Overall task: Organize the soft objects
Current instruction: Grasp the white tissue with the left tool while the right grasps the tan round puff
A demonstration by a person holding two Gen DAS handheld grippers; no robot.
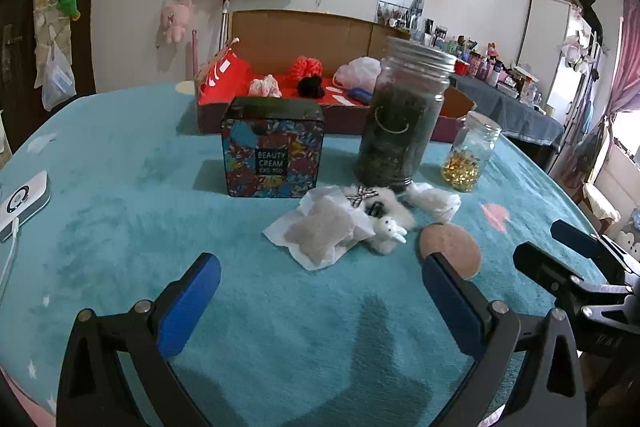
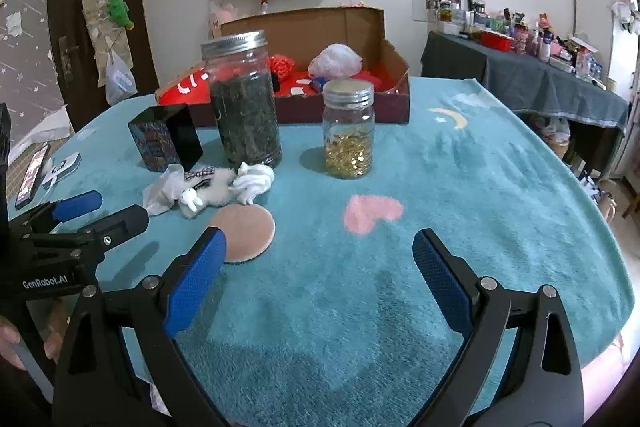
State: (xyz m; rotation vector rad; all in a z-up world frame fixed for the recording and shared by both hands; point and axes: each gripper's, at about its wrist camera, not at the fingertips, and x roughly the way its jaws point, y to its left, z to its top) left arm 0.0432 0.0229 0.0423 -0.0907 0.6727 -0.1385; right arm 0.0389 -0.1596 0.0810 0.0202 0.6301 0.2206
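On the teal blanket lie soft things in a small heap: a grey pad in a white wrapper [image 1: 324, 233], a white plush bunny clip [image 1: 390, 227] [image 2: 192, 201], a white knotted cloth [image 1: 434, 201] [image 2: 254, 181] and a round tan puff [image 1: 450, 245] [image 2: 246, 233]. My left gripper [image 1: 320, 283] is open and empty, just short of the heap; it also shows in the right wrist view [image 2: 100, 211]. My right gripper [image 2: 318, 255] is open and empty, right of the puff; it also shows in the left wrist view [image 1: 560, 239].
An open cardboard box [image 1: 288, 99] [image 2: 352, 95] with red lining holds pom-poms and a white mesh puff. In front stand a Beauty Cream tin [image 1: 272, 147], a tall jar of dark leaves [image 1: 404, 115] [image 2: 244, 99] and a small jar of gold bits [image 1: 470, 155] [image 2: 348, 131]. A white device [image 1: 22, 205] lies far left.
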